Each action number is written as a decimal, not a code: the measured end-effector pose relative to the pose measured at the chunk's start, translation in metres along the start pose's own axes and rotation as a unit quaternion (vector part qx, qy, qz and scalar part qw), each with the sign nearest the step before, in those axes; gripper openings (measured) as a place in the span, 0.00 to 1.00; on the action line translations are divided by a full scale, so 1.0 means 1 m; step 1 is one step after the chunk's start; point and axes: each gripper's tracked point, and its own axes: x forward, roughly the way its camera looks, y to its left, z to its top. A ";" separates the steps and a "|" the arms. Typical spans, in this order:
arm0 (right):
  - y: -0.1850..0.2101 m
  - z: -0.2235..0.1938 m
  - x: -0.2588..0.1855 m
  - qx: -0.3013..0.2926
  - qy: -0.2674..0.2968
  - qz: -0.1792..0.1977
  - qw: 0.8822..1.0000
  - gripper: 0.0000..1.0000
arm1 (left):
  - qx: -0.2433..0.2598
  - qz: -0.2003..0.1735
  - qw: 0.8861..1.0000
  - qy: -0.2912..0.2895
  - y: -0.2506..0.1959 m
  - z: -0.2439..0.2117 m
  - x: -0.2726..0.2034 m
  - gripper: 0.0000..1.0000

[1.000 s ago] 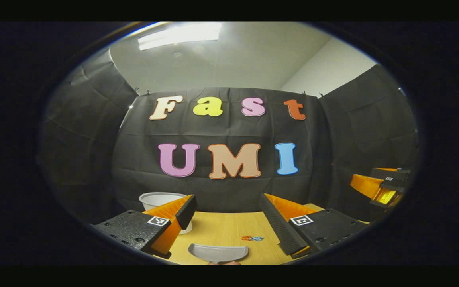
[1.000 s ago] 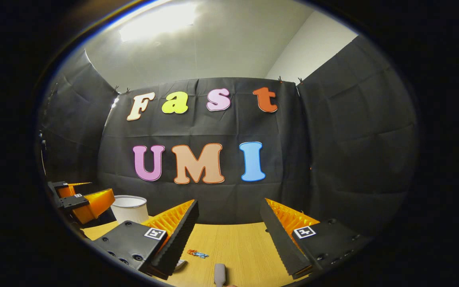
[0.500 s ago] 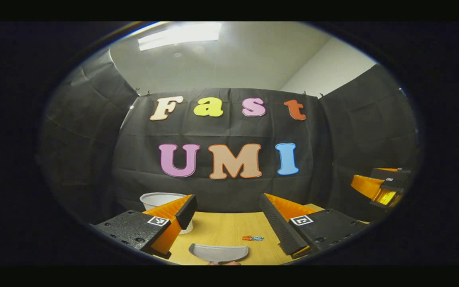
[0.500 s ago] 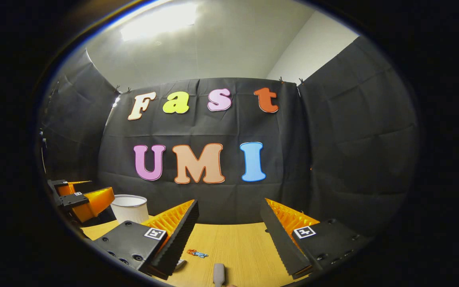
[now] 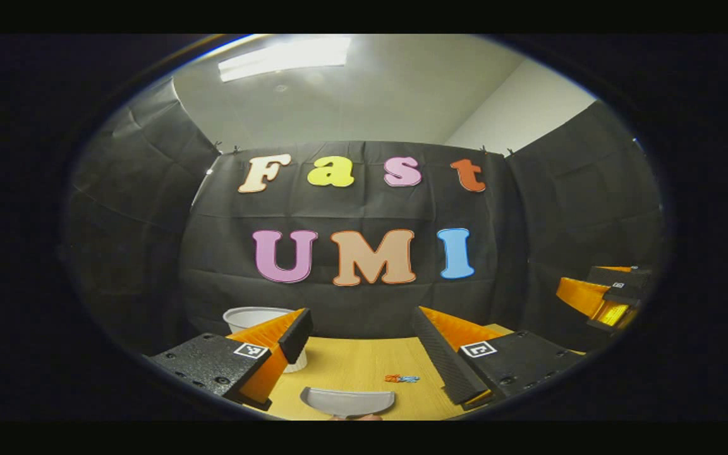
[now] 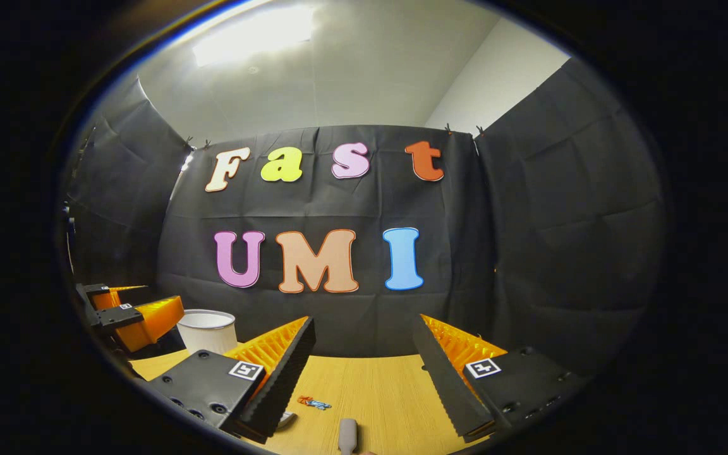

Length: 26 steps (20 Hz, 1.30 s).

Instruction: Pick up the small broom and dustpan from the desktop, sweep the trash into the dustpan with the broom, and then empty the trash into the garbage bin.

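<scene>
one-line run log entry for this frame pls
phase: pre-grasp | left gripper: open above dustpan | right gripper: open above broom handle | trash: unswept on desk | bin: upright

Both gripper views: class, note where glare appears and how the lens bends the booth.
Left gripper view: the rectangular ceiling light panel glares mildly; right gripper view: it blows out; both bow the black cloth wall outward.

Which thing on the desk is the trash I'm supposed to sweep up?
Start at the wooden desktop, with the white garbage bin at its far left. The trash is the tiny orange-and-blue scrap lying flat mid-desk, just beyond the grey dustpan. It is the only brightly coloured loose bit there.
</scene>
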 end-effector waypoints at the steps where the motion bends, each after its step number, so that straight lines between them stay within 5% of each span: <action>1: 0.000 0.000 0.000 0.000 0.000 0.000 1.000 0.99 | 0.000 0.000 1.000 0.001 -0.001 -0.001 -0.001 0.94; 26: 0.005 -0.005 -0.001 -0.006 0.010 0.006 1.000 1.00 | -0.005 0.000 1.000 -0.001 0.002 -0.005 0.000 0.94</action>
